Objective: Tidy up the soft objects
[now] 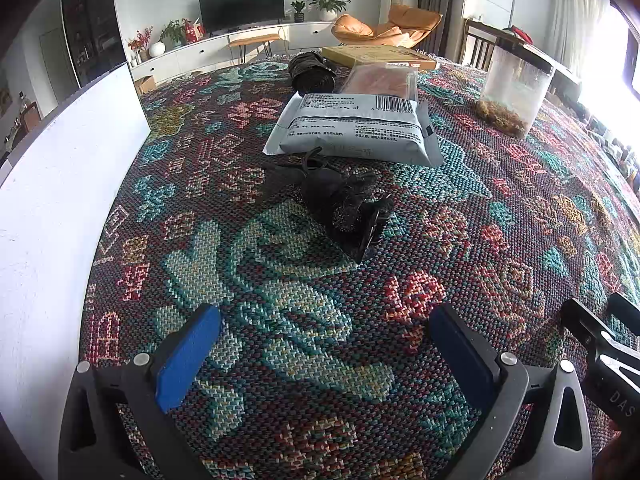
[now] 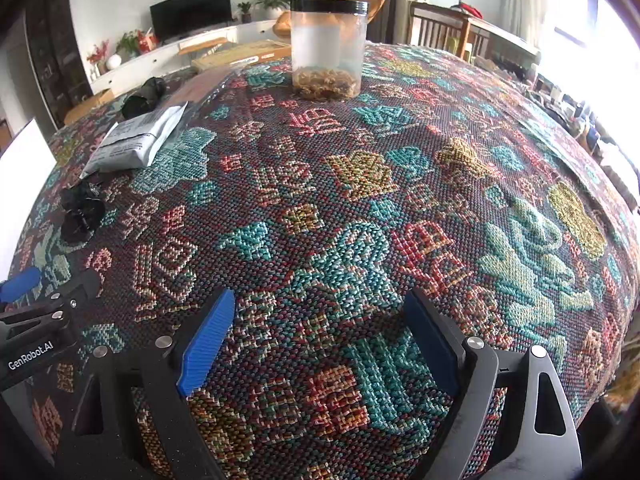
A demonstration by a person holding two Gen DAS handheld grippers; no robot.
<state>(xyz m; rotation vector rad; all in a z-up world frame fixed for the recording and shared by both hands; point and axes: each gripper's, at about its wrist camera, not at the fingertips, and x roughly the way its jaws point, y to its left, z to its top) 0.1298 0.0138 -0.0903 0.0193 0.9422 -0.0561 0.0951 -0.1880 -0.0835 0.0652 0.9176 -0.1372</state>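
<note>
the woven multicoloured patterned tablecloth [image 1: 304, 320] is lying bare between both pairs of fingers. the grey soft plastic pouch with a barcode [image 1: 352, 128] is sitting well ahead of the left gripper [image 1: 324, 344], which is standing released and empty. it is likely handling light, limp and slippery, so a pinch on its near sealed edge is advised. the clear plastic jar with a black lid [image 2: 326, 48] is standing far ahead of the right gripper [image 2: 320, 336], also released. the crumpled black bundle [image 1: 344, 204] is lying nearer the left fingers, in the way of the pouch; it is looking squashy.

Tablecloth [image 2: 360, 184] coarse woven cloth; grey pouch [image 1: 352, 128] smooth matt plastic; jar [image 2: 328, 48] clear plastic
</note>
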